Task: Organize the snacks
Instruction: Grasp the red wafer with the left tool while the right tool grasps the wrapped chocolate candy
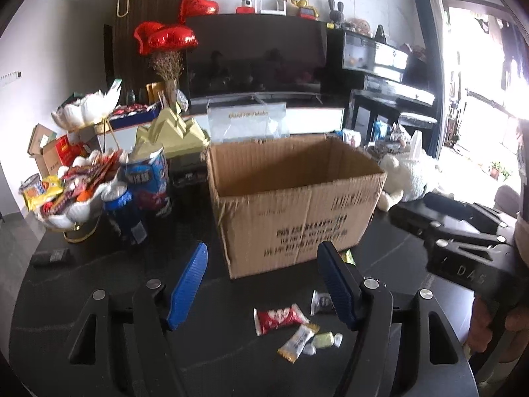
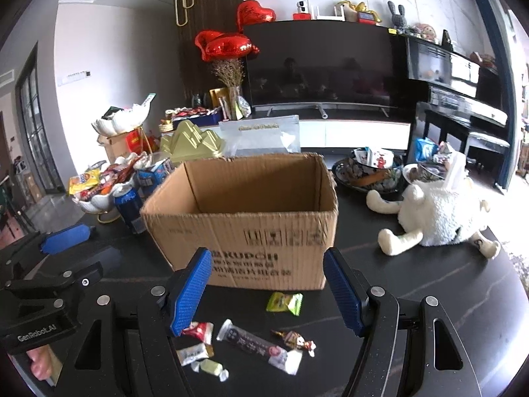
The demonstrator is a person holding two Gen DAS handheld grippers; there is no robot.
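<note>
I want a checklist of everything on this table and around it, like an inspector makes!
Surface: dark table, pale streaks in it.
Job's things: open cardboard box, nothing seen inside; loose snacks in front of it: green packet, long bar, red candy, small wrapped sweets.
Clutter: white plush toy, blue cans, white bowl heaped with snacks, patterned bowl.
Grippers: left claw open, holding nothing; right claw open, holding nothing; both hover over the sweets.
Cables: nothing seen.
Surroundings: television, red heart balloons, black piano.
</note>
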